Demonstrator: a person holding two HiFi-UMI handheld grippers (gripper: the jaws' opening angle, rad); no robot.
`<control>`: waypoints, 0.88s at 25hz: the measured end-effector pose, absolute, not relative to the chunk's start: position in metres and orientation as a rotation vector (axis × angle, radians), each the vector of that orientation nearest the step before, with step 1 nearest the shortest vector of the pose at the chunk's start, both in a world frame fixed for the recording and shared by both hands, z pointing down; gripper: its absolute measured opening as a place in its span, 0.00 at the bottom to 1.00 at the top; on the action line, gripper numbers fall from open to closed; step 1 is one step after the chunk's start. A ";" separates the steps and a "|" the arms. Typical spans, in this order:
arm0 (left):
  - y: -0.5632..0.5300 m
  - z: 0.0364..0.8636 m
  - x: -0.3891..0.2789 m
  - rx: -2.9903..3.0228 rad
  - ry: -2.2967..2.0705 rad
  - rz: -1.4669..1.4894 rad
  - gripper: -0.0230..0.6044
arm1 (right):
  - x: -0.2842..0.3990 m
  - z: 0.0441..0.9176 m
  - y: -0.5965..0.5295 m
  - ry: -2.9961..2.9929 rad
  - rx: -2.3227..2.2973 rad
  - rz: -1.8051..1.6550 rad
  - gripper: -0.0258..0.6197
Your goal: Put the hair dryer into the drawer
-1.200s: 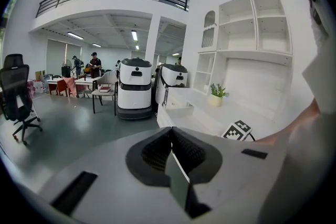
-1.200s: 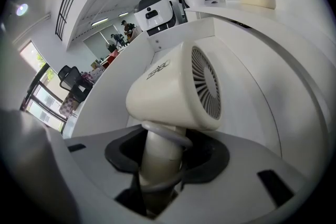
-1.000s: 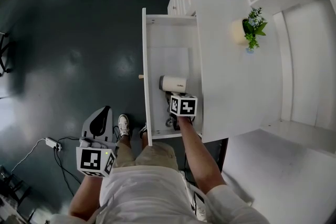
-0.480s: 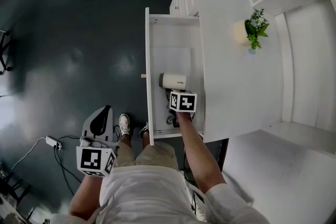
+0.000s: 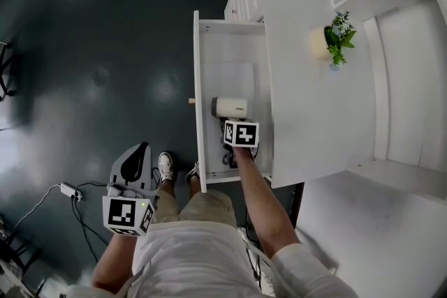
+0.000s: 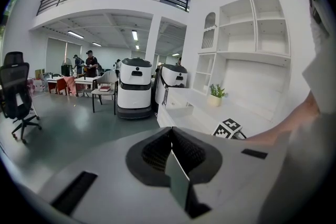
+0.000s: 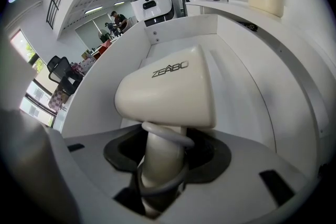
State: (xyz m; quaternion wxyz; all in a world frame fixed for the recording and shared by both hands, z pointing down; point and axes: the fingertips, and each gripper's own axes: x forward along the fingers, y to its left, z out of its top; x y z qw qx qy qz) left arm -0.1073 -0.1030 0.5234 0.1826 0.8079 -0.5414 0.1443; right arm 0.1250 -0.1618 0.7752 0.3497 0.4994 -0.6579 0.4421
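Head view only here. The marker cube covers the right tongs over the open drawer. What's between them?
Observer: In the right gripper view, the handle of the cream plastic hair dryer stands between the right tongs. The jaws have just been opening, and the pads look clear of it.
Operator: Where's the cord?
Observer: The grey cord is looped round that handle, not trailing across the white drawer.
Operator: Left tongs?
Observer: In the left gripper view, the left tongs are closed with nothing between them.
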 end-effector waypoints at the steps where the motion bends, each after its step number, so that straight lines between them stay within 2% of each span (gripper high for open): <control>1: -0.102 0.524 -0.108 2.280 -1.526 0.407 0.06 | 0.125 0.776 -0.162 -1.703 1.295 1.145 0.37; 15: -0.089 0.526 -0.113 2.269 -1.524 0.412 0.06 | 0.132 0.776 -0.158 -1.680 1.329 1.163 0.44; 22: -0.085 0.527 -0.114 2.267 -1.532 0.406 0.06 | 0.133 0.778 -0.156 -1.686 1.329 1.163 0.44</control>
